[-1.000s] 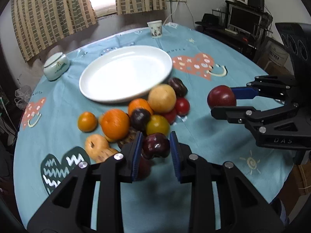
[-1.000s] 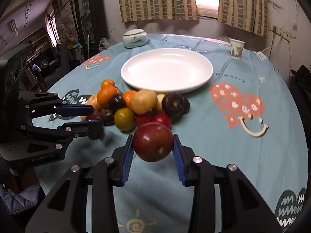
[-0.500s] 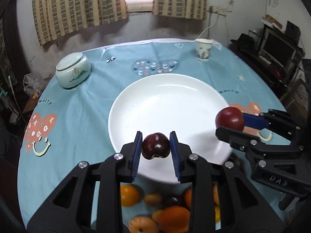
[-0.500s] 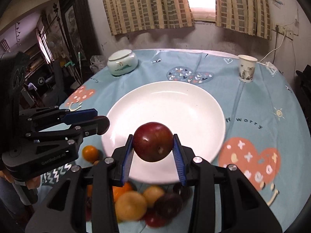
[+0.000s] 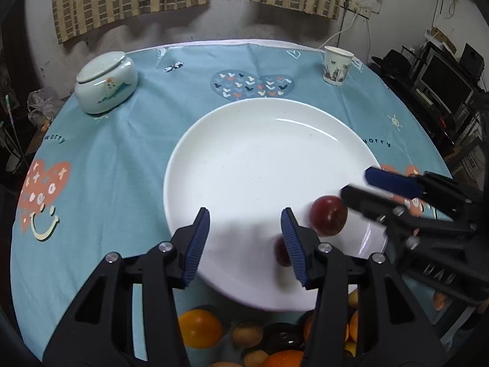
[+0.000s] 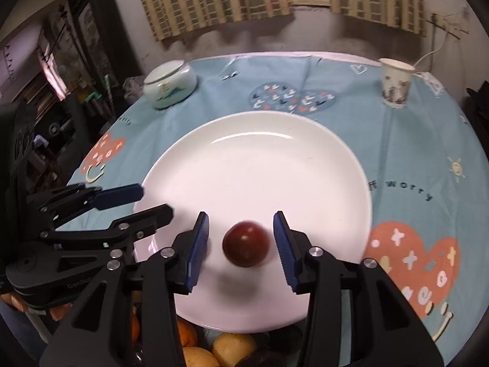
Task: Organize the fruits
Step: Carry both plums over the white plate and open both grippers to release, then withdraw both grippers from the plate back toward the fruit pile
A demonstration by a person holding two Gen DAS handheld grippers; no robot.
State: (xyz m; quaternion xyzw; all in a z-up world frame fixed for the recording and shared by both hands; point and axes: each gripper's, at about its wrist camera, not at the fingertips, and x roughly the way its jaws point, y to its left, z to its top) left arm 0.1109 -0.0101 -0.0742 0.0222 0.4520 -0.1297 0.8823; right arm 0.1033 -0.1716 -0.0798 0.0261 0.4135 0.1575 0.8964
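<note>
Two fruits are being released onto the wide white ceramic plate (image 5: 244,159) resting on the round worktop covered by a light-blue patterned cloth (image 5: 122,153). Half a second earlier each hand-held gripper was pinching a fruit above this plate; both are now being shown spread, with nothing between the blue pads.

The left hand-held gripper (image 5: 245,238) is being held over the near part of the plate. Its small dark-red plum (image 5: 281,250) is being seen just behind its right finger, blurred and partly hidden, low on the plate surface.

The right hand-held gripper (image 6: 241,241) is being held with the round red apple-like fruit (image 6: 246,243) lying between its fingers but apart from both, on or just above the plate; in the left view the same fruit (image 5: 328,215) is lying just off that gripper's fingertip.

The remaining pile of orange, yellow and dark fruits (image 5: 244,336) is being left on the cloth beneath both grippers, just short of the plate's near rim. The first two transfers are judged essentially complete; rolling of the freed fruits is being considered the main risk.
</note>
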